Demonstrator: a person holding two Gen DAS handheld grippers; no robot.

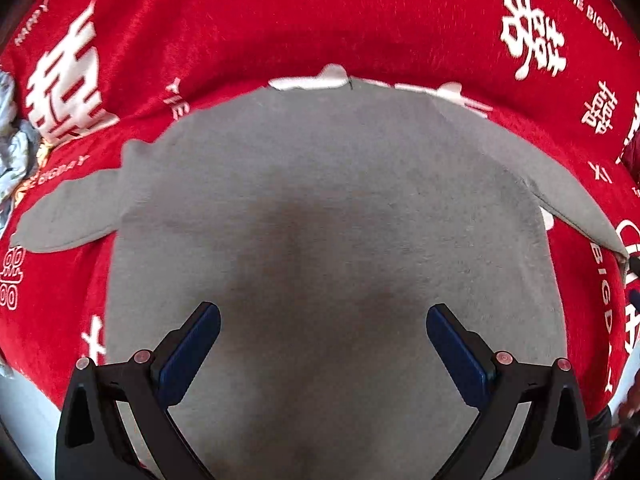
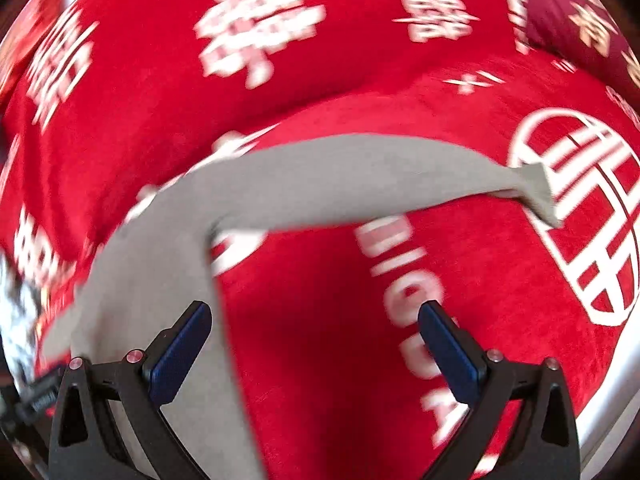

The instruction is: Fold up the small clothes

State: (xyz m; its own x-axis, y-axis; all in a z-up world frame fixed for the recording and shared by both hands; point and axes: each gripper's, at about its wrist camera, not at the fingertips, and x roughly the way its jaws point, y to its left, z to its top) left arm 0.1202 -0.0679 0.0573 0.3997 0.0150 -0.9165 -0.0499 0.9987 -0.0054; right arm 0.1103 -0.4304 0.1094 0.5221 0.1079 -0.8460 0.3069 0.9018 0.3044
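Black-framed, blue-padded left gripper (image 1: 323,330) hung wide open over the body of a grey long-sleeved top (image 1: 320,208), gripping nothing. Right gripper (image 2: 314,326) gaped just as wide, empty, beside the top's right sleeve (image 2: 360,176). Lay spread flat, sleeves out, cuff turned up, on a red blanket (image 1: 320,20) with white lettering.

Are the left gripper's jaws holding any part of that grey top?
No, the left gripper hangs over the grey top with its jaws wide apart, nothing pinched between them.
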